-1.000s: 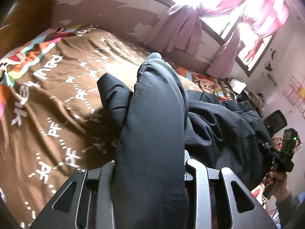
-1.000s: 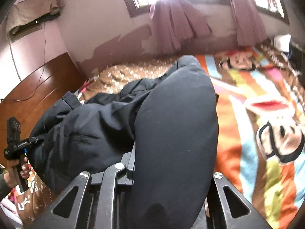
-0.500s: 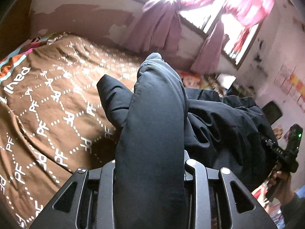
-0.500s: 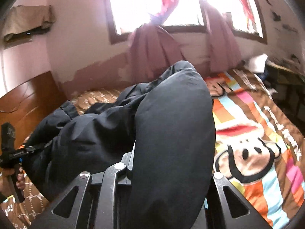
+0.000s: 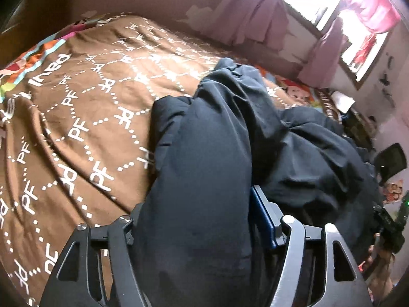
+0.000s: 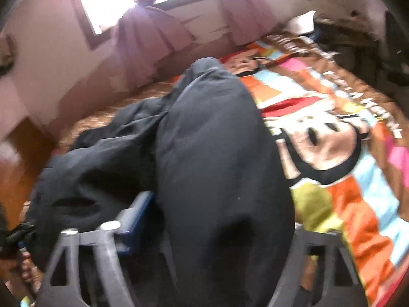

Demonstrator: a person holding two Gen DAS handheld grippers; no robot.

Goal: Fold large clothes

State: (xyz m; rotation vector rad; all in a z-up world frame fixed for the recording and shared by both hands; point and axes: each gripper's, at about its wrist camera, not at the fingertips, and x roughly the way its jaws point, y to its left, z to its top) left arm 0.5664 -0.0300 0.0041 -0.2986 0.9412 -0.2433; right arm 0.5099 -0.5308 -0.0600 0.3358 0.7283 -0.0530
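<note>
Letting go is what marks this moment: the left gripper (image 5: pixel 202 232) has just been opening, and where its jaws were clamped tight on a thick fold of the dark navy padded jacket (image 5: pixel 212 158) a second ago, they now stand apart with a blue pad (image 5: pixel 262 217) bared on one side and a gap showing beside the cloth. The fold lies loose between the jaws, no longer pinched. The right gripper (image 6: pixel 212 232) has likewise just been opening, and wider; its own blue pad (image 6: pixel 139 211) stands clear of the bulging jacket fold that lies between its jaws, though this view is blurred.

Outward from both tools, the jacket's bulk spreads in a crumpled dark heap across the bed, resting on the brown bedspread printed with white letters and dotted lines (image 5: pixel 84 117) on one side and on the bright cartoon-monkey panel of the same cover (image 6: pixel 332 148) on the other. Compared with a second ago the bed fills more of each view and the garment sits lower against it.

I judge that a fold has just been laid down and released. Next would be pulling the jaws clear without dragging the cloth back, then picking a new edge
</note>
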